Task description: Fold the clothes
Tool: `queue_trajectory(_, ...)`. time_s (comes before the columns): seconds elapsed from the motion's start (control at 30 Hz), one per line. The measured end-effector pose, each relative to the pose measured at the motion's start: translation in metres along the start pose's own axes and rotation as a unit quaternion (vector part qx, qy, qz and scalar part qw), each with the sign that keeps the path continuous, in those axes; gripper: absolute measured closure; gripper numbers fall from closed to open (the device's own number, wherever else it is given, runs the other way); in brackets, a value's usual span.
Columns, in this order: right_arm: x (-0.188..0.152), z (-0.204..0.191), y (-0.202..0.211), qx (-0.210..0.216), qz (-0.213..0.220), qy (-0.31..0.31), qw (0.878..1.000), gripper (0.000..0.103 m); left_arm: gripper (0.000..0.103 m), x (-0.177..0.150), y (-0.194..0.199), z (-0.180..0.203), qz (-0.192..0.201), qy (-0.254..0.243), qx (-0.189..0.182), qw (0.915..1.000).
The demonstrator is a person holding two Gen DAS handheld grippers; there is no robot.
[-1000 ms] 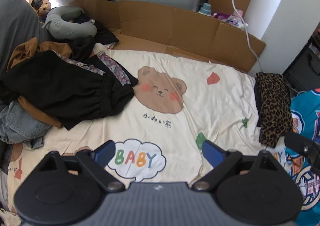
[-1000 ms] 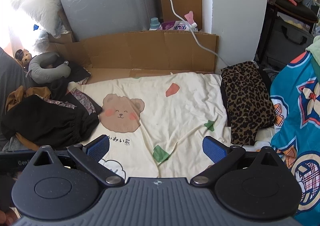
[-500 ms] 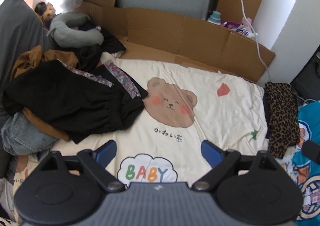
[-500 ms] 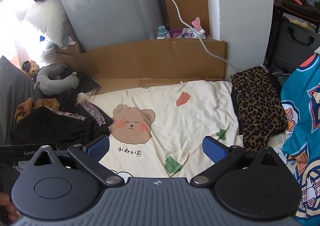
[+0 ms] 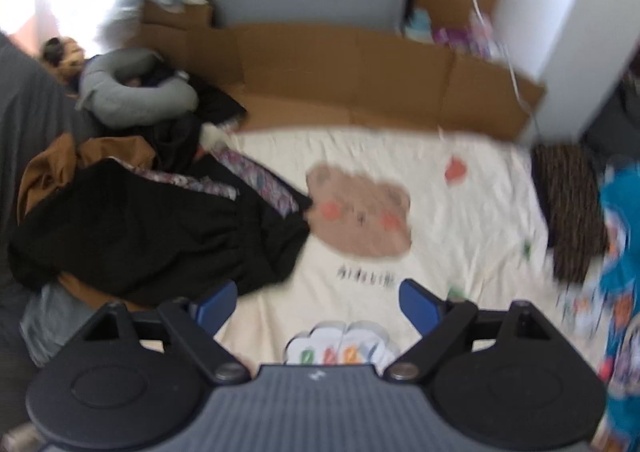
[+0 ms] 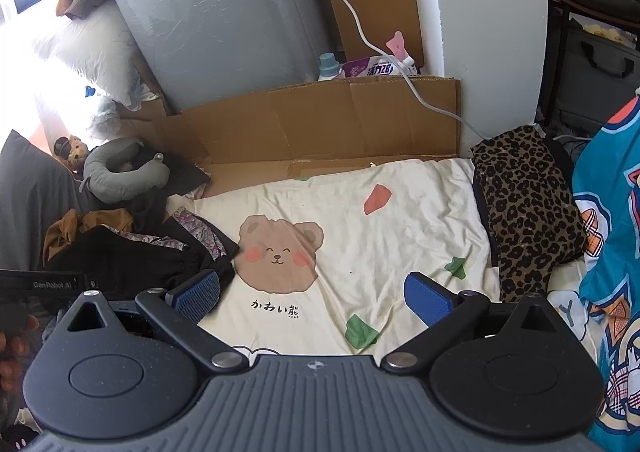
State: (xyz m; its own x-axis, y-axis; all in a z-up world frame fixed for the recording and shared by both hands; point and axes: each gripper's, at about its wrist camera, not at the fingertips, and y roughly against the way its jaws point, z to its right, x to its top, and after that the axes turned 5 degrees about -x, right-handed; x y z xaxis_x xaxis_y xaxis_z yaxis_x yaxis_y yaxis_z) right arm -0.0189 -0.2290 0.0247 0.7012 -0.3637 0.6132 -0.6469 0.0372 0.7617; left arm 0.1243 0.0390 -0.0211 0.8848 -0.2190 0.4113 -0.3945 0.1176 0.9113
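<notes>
The clothes to be folded lie in a loose heap [image 5: 152,224] at the left side of the bed. A black garment [image 6: 132,260] sits on top, with a patterned purple strip along its edge, a brown piece [image 5: 80,160] behind it and a bit of denim [image 5: 44,324] under its near corner. The heap overlaps the left edge of the cream bedsheet [image 6: 400,236], close to the bear print [image 6: 280,256] at the sheet's middle.

At the right edge of the bed rests a leopard-print garment [image 6: 528,212], and just beside it, further right, hangs a teal printed fabric [image 6: 608,236].

The left gripper [image 5: 316,304] hovers above the near part of the sheet, its jaws spread wide and holding nothing; its left blue pad sits over the edge of the black garment in this blurred view. The right gripper [image 6: 312,296] is likewise above the sheet, jaws wide apart and empty.

Behind the heap lie a grey neck pillow [image 6: 120,176] and a small teddy bear [image 6: 74,148]. Flattened cardboard [image 6: 332,120] lines the head of the bed, with a tall grey wrapped panel [image 6: 216,16] and a white cable [image 6: 384,52] behind it.
</notes>
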Motion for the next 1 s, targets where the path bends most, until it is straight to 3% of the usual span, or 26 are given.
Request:
queue_trajectory(0.2, -0.004, 0.002, -0.009, -0.002, -0.011, -0.005, 1.0, 0.002, 0.013, 0.004, -0.012, -0.02, -0.031, 0.011, -0.021, 0.9992)
queue_trajectory(0.37, -0.008, 0.002, -0.019, -0.005, -0.015, -0.001, 1.0, 0.002, 0.013, 0.005, -0.021, -0.033, -0.031, 0.007, -0.01, 0.9995)
queue_trajectory(0.47, -0.011, 0.002, -0.025, -0.008, -0.015, 0.007, 1.0, 0.002, 0.014, 0.009, -0.026, -0.044, -0.024, 0.011, -0.007, 0.9996)
queue_trajectory(0.6, -0.015, 0.003, -0.031, -0.01, -0.017, 0.004, 1.0, 0.002, 0.015, 0.017, -0.031, -0.059, 0.0, 0.014, -0.037, 0.9992)
queue_trajectory(0.67, -0.017, 0.003, -0.035, -0.005, -0.015, 0.004, 1.0, 0.002, 0.015, 0.021, -0.035, -0.065, 0.014, 0.007, -0.03, 0.9994)
queue_trajectory(1.0, -0.052, -0.015, -0.101, 0.023, -0.036, -0.028, 0.999, 0.004, 0.015, 0.023, -0.104, -0.119, -0.003, 0.059, -0.032, 0.9977)
